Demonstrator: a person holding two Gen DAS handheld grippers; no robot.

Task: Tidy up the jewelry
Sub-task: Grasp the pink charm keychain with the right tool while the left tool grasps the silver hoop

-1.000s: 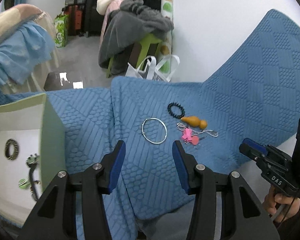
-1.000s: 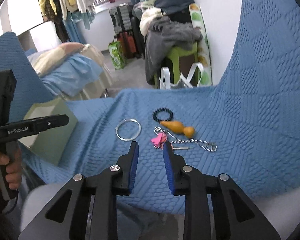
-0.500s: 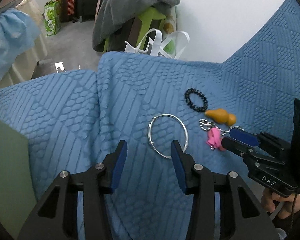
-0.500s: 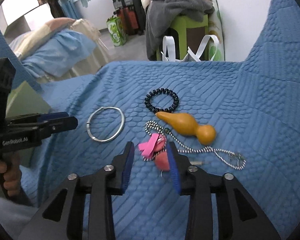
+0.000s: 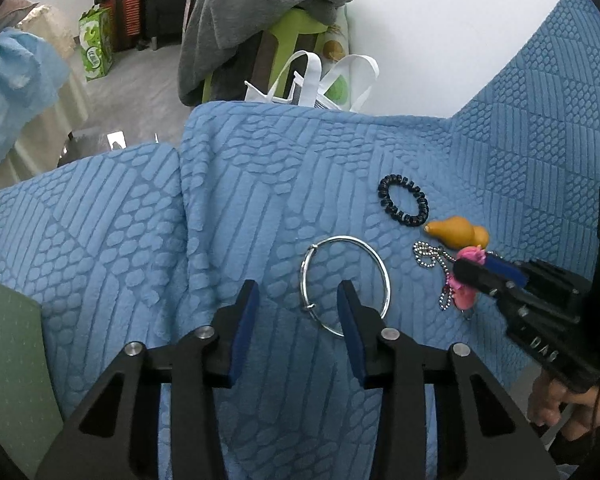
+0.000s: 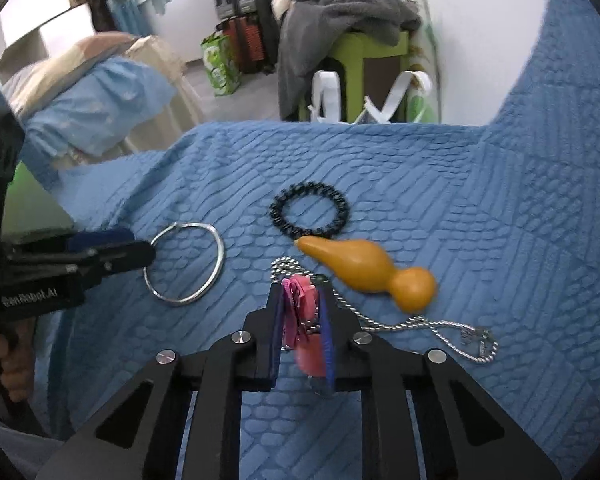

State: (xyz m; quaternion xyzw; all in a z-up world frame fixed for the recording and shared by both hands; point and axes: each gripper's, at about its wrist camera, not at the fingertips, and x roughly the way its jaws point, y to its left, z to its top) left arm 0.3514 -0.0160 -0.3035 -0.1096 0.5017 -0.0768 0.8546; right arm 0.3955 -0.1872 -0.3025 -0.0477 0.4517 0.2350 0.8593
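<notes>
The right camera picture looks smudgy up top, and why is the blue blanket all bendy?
Right wrist view: the background room is smeared by motion blur, while the right gripper, closed on the pink charm, stays sharp. Both views: the fisheye lens curves the blue quilted blanket; the left wrist view is crisper.

The blue cover (image 5: 260, 184) is a quilted cloth, matt, with raised ribs and pebbled patches. The bangle (image 5: 346, 284) is thin polished metal — bright and smooth. The ball chain (image 6: 428, 326) is shiny beaded metal. The gourd (image 6: 364, 270) looks smooth, with a soft amber sheen — wood or plastic, hard to say. The black ring (image 6: 308, 214) is dull and ridged. The pink charm (image 6: 302, 312) looks like soft plastic.
</notes>
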